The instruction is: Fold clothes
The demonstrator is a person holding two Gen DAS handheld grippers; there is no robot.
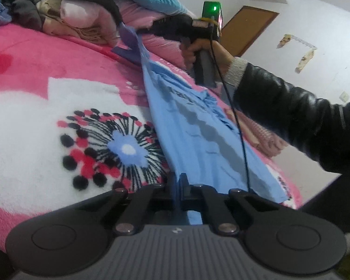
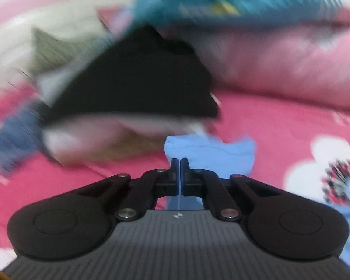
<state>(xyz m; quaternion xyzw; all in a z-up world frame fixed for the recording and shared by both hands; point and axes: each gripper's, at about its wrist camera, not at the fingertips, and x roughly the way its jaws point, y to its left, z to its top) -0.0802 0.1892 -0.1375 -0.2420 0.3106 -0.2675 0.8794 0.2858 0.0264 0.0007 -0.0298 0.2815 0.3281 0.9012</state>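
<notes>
While the person is standing by the bed, the left gripper [image 1: 178, 182] is pinching one end of the light blue shirt [image 1: 193, 126], its fingers pressed together on the cloth. The right gripper [image 2: 179, 163] is pinching the other end, near the pile of clothes [image 1: 81, 16]. The shirt is hanging tight between them, just above the pink blanket [image 1: 35, 53] with the flower on it. A hand [image 1: 205, 51] in a black sleeve [image 1: 291, 116] is holding the right gripper.
</notes>
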